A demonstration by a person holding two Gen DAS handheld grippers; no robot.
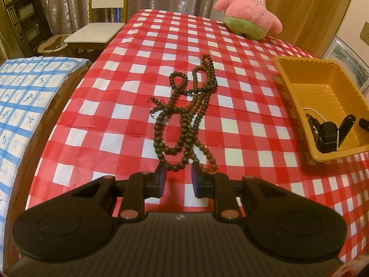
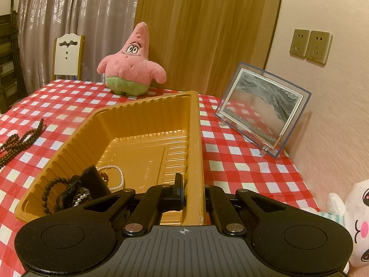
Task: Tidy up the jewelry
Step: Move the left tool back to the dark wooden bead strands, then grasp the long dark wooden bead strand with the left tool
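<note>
Pinching the near right wall of the gold tray (image 2: 196,138), your right gripper (image 2: 192,196) is clamped on it, likely so it cannot slide. Your left gripper (image 1: 178,167), jaws parted and holding nothing, hangs at the near end of the dark bead necklace (image 1: 189,110), mid-table on the checked cloth (image 1: 115,115), left of the tray.

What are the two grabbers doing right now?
Left gripper: open, empty, at the near end of the bead necklace.
Right gripper: shut on the tray wall.
</note>
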